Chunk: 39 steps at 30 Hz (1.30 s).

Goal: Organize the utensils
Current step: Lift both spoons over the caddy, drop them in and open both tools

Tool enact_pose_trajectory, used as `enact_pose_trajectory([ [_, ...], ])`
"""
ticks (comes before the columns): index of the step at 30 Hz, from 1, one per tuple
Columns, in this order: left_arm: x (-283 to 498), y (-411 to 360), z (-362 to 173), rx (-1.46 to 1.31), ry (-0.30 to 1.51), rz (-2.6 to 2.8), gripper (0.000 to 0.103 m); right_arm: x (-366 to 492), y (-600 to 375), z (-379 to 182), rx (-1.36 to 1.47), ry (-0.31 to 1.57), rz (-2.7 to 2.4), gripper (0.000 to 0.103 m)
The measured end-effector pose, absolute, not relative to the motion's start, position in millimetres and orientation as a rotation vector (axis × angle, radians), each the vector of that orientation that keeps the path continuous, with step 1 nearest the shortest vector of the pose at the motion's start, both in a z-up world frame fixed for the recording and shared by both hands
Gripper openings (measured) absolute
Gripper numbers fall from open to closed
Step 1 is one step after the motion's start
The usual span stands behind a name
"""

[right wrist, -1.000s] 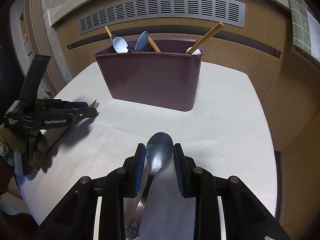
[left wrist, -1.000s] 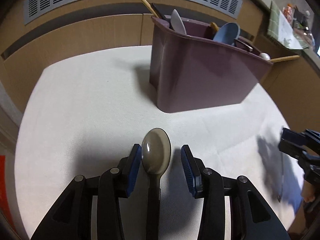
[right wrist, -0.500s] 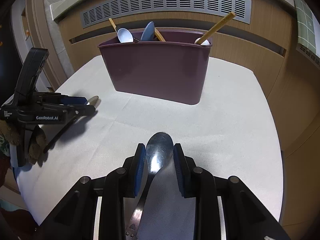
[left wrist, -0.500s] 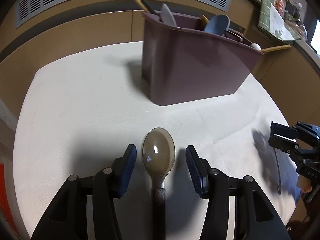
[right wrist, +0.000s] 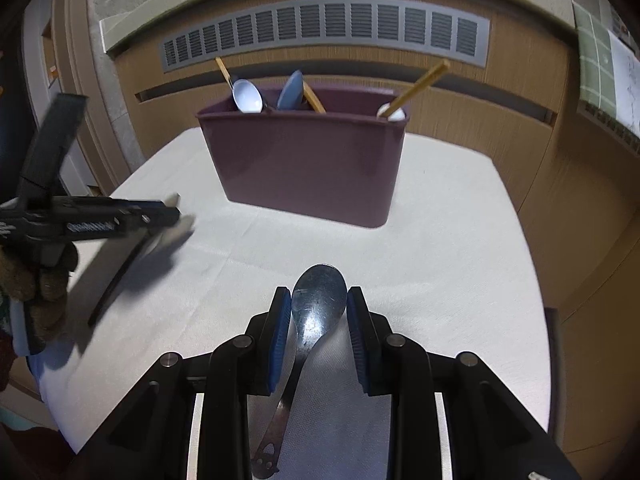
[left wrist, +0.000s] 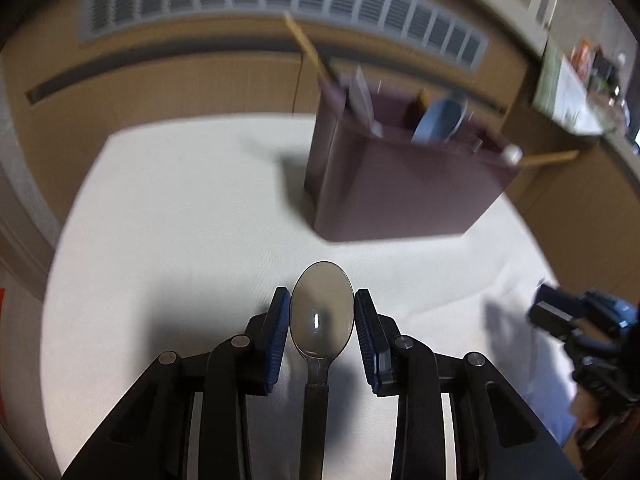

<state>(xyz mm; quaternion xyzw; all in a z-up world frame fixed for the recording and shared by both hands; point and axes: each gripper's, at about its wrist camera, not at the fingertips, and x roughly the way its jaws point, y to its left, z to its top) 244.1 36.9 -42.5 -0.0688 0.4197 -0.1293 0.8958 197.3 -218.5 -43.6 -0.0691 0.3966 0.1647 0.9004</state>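
Closed now on the brown spoon: left claw, spread wide either side of the bowl half a second back, pinches it between both blue pads. Lifted too, with the far scene blurred and the purple caddy sitting further right and higher in view. Seen from the right wrist, the dark handle hangs clear beneath the left claw, above its shadow on the table.

Right claw clamped on the steel spoon at the bowl, handle trailing down and left toward the camera, tilted rather than straight.

Ahead stands the caddy, upright on the white cloth, already holding a white spoon, a blue spoon and wooden chopsticks.

Best done one claw at a time, judging by the shared target. Worth raising each spoon well above the rim, turning it so the handle points down, then lowering into a free gap between the standing pieces. Worth keeping the pinch firm until the handle is inside; a grip on a smooth curved bowl looks liable to slip. Which compartment suits spoons cannot be told.
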Motion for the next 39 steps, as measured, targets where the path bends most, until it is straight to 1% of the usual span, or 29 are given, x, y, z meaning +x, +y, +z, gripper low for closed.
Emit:
enact_pose_trajectory([
  [7,219.0,35.9,-2.7,-0.162,0.734,-0.314,0.033,191.7,-215.7,-29.8,-0.145,0.766,0.345,0.026],
  [12,213.6,30.1,15.9,-0.173,0.674,-0.348,0.033,190.0,-218.3,-21.9,-0.123,0.741,0.342,0.026],
  [15,210.4,28.8,40.9,-0.209,0.612,-0.379,0.033,187.0,-222.8,-0.9,-0.078,0.687,0.354,0.026],
  [17,207.1,34.2,77.9,-0.246,0.521,-0.419,0.033,185.4,-224.3,31.9,-0.078,0.594,0.364,0.025],
  [20,207.7,43.1,146.7,-0.301,0.354,-0.452,0.033,186.9,-220.7,110.5,-0.137,0.372,0.358,0.025],
  [22,219.4,46.7,183.7,-0.335,0.273,-0.461,0.033,192.5,-215.4,153.7,-0.171,0.268,0.345,0.025],
  [24,232.2,48.5,198.5,-0.351,0.225,-0.451,0.033,204.7,-208.1,187.9,-0.189,0.193,0.333,0.025],
  [26,246.6,47.3,201.2,-0.364,0.175,-0.441,0.033,217.8,-201.4,200.1,-0.208,0.174,0.317,0.025],
  [29,269.5,45.9,188.9,-0.38,0.163,-0.438,0.033,243.3,-192.1,197.1,-0.22,0.188,0.297,0.025],
  [32,293.9,43.8,168.0,-0.406,0.196,-0.436,0.033,264.7,-190.0,178.3,-0.208,0.252,0.301,0.025],
  [39,337.5,29.9,111.1,-0.436,0.341,-0.461,0.033,308.0,-182.5,108.8,-0.241,0.46,0.281,0.026],
])
